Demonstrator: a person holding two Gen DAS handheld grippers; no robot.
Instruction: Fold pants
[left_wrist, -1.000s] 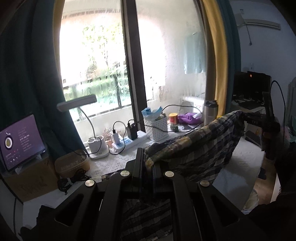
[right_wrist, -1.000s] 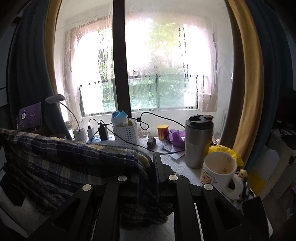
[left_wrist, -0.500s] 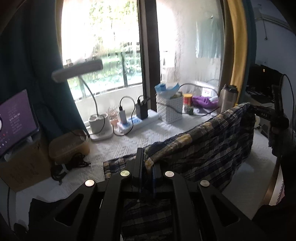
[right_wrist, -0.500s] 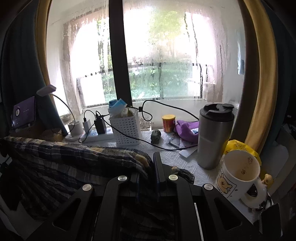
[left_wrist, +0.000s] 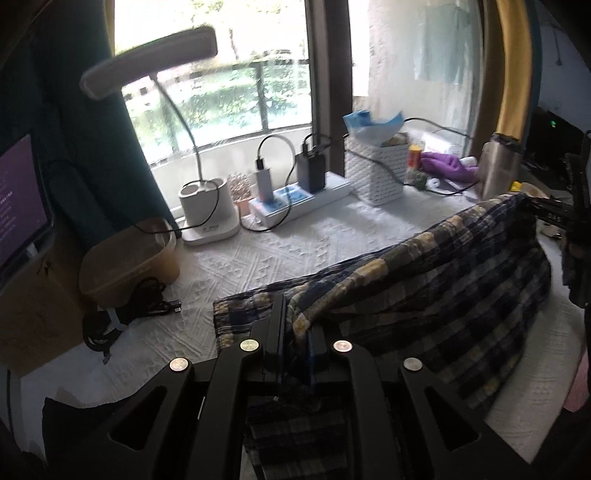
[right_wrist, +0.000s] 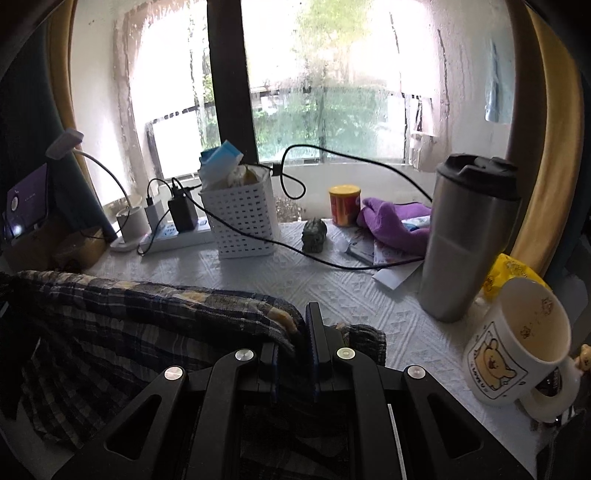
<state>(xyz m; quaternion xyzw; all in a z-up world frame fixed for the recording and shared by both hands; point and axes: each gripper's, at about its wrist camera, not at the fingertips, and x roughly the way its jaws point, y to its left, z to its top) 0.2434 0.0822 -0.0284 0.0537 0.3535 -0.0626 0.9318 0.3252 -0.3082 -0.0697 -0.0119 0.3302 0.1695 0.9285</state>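
Pants (left_wrist: 436, 280), plaid, navy with yellow checks: held up in a span between both tools above the white textured tablecloth (left_wrist: 288, 251), lower cloth draping onto it. Left gripper (left_wrist: 295, 325): clamped on one end of the upper edge, fabric bunched between its fingers. Right gripper (right_wrist: 303, 332): likewise pinched tight on the other end, the edge running off to its left. Step in hand, by judgement: carrying the raised edge forward to lay it over the resting cloth for a fold. Handling advice: keep both ends level and the span lightly taut so no sag wrinkles the fold; lower both together; match edge to edge before letting go. Hazards near the right end: steel tumbler (right_wrist: 469, 236) and bear mug (right_wrist: 517, 343) beside the landing area, with a black cable (right_wrist: 295, 251) trailing across the cloth; keep the fabric's swing short of them.
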